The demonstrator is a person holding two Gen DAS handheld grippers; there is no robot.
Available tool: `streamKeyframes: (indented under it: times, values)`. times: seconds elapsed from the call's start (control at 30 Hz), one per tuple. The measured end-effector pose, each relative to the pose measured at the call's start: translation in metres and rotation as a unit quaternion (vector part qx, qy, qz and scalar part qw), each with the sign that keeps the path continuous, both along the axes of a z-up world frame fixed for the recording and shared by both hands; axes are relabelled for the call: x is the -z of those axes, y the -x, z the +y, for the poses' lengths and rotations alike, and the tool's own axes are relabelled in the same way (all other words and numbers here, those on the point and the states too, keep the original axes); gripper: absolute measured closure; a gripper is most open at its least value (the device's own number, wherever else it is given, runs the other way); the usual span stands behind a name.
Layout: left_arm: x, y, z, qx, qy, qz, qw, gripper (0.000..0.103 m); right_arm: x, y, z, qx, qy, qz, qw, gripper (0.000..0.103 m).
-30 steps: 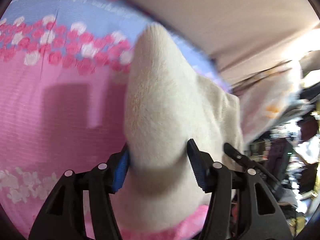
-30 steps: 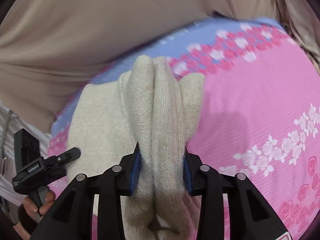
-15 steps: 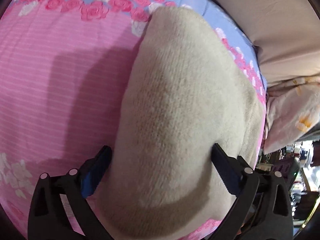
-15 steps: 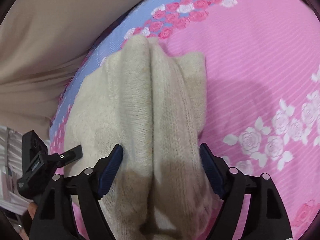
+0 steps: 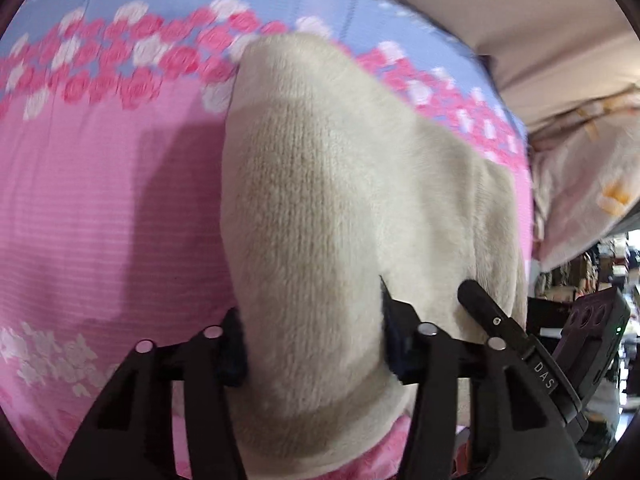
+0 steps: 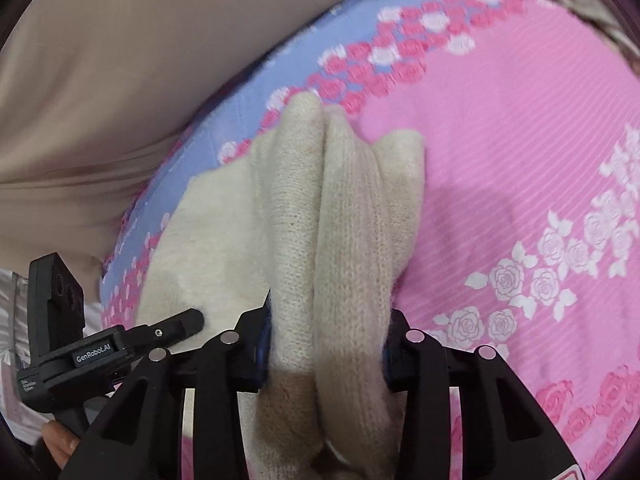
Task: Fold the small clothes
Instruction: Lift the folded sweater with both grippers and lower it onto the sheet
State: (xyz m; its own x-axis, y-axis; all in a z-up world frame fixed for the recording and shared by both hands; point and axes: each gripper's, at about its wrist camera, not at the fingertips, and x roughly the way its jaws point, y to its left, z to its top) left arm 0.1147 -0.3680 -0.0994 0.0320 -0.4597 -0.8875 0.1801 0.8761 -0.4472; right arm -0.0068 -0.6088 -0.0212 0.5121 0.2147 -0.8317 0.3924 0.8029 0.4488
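Your left gripper (image 5: 312,344) has its fingers pinching a thick fold of the cream knit garment (image 5: 332,208), the blue pads pressed into the fabric on both sides; the knit bulges up between them and spreads away toward the far blue band of the bedspread (image 5: 100,208); your right gripper (image 6: 326,350) is likewise clamped on the same garment (image 6: 304,216), where two rounded ridges of knit stand side by side between its fingers, with a seam-like crease running down the middle; the garment lies on the pink rose-printed bedspread (image 6: 520,152), its far end reaching the blue border with red and white roses, a flatter part spreading out to the left in the right wrist view; in that view your left gripper's body (image 6: 100,354) shows at the lower left, just beside the garment's edge; beige fabric (image 6: 120,80) lies beyond the bedspread's blue edge; in the left wrist view a pale patterned pillow (image 5: 592,184) sits off to the right, past the bedspread's edge.
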Motion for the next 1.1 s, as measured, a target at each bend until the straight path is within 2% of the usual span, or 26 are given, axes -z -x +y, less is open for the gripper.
streamKeyframes:
  times: [0.17,0.37,0.53,0.7,0.83,0.93,1.0,1.1]
  values:
    - [-0.056,0.008,-0.006,0.028,0.035,-0.044,0.9981,0.058,-0.07,0.016,0.011,0.009,0.06,-0.045,0.997,0.065]
    - [-0.144,0.022,0.003,0.053,0.072,-0.129,0.9875,0.058,-0.156,0.039,0.028,0.011,0.088,-0.134,0.987,0.065]
    - [-0.21,0.025,0.042,0.055,0.095,-0.186,0.9763,0.058,-0.209,0.036,0.064,-0.014,0.1,-0.195,0.975,0.065]
    - [-0.263,0.02,0.108,0.038,0.111,-0.233,0.9653,0.057,-0.255,0.021,0.119,-0.067,0.1,-0.246,0.962,0.064]
    - [-0.291,0.014,0.166,0.019,0.107,-0.262,0.9589,0.057,-0.271,0.003,0.169,-0.114,0.082,-0.271,0.952,0.064]
    - [-0.296,0.006,0.213,0.003,0.092,-0.278,0.9562,0.056,-0.265,-0.014,0.206,-0.143,0.069,-0.272,0.949,0.064]
    - [-0.29,-0.001,0.242,-0.01,0.084,-0.275,0.9577,0.055,-0.249,-0.027,0.231,-0.157,0.054,-0.261,0.951,0.063]
    - [-0.258,-0.02,0.278,-0.031,0.068,-0.248,0.9659,0.053,-0.199,-0.047,0.257,-0.16,0.024,-0.226,0.961,0.06]
